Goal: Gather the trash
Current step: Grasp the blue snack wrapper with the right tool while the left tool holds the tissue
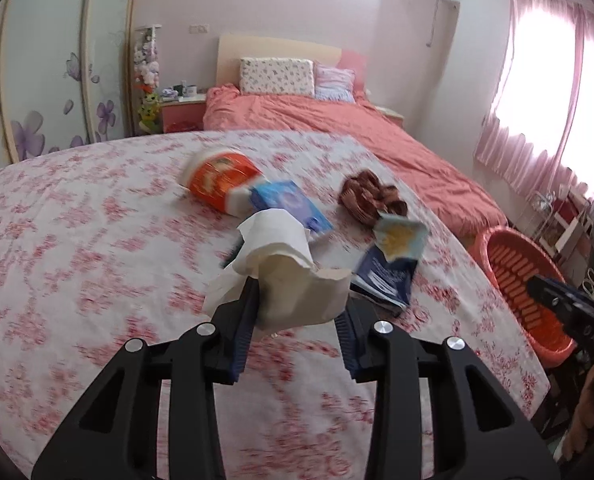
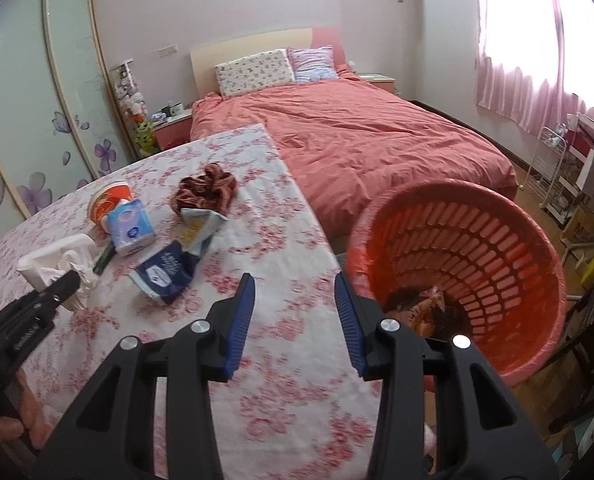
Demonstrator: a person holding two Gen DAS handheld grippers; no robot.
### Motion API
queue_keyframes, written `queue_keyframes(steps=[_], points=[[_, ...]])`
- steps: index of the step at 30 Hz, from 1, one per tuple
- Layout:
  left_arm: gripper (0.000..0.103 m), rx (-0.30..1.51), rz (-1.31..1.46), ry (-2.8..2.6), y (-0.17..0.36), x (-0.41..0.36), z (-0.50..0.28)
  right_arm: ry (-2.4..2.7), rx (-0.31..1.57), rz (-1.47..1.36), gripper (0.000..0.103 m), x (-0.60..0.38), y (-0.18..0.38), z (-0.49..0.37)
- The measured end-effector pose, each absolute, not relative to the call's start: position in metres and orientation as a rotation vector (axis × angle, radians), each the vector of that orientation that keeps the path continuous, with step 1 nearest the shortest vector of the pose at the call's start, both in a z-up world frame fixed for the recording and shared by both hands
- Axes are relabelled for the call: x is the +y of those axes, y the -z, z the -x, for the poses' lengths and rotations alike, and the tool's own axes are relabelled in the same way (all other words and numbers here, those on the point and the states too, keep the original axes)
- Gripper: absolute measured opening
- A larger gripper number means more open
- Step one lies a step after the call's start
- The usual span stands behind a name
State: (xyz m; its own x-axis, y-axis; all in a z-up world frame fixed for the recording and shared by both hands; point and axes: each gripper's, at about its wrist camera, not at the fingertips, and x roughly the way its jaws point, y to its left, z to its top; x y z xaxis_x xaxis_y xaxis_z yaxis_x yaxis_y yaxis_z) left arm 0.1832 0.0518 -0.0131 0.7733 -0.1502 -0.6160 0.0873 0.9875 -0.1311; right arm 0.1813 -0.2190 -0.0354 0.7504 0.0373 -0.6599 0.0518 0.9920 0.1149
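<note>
- Left gripper point(image 1: 297, 300) clamped on a white paper cup point(image 1: 297, 292) w/ tissue point(image 1: 273, 240) stuffed in, just above the floral table point(image 1: 77, 240).
- Right gripper point(image 2: 295, 300) open, nothing betw. jaws, hovering at table edge beside the orange basket point(image 2: 497, 240).
- Wrappers, blue tissue pack point(image 2: 131, 232) lie mid-table.

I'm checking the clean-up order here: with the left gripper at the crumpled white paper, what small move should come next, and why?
Probably lift it and carry it right toward the orange basket. The left gripper has the white paper between its jaws, seemingly pinched; the basket stands past the table's right edge, already holding some trash. The right gripper is open and holds nothing.
</note>
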Motion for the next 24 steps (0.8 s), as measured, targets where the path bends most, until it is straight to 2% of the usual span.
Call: queue_keyframes(steps=[7,11,19,21,22,24], points=[[0.037,0.644,0.159,0.055,-0.006,0.103,-0.182,-0.071,0.737,-0.091,0.041,-0.173,0.037,-0.206],[0.037,0.645,0.183,0.000,-0.008,0.131,-0.183,-0.116,0.772,-0.106,0.031,-0.149,0.046,-0.231],[0.037,0.653,0.218,-0.060,-0.006,0.166,-0.181,-0.076,0.820,-0.118,0.031,-0.127,0.060,-0.267],[0.037,0.657,0.221,-0.062,-0.006,0.168,-0.182,-0.069,0.845,-0.118,0.024,-0.125,0.067,-0.273],[0.037,0.658,0.222,-0.062,-0.006,0.169,-0.182,-0.062,0.860,-0.101,0.017,-0.123,0.071,-0.275],[0.037,0.660,0.225,-0.059,-0.006,0.170,-0.181,-0.055,0.855,-0.088,0.015,-0.123,0.074,-0.274]])
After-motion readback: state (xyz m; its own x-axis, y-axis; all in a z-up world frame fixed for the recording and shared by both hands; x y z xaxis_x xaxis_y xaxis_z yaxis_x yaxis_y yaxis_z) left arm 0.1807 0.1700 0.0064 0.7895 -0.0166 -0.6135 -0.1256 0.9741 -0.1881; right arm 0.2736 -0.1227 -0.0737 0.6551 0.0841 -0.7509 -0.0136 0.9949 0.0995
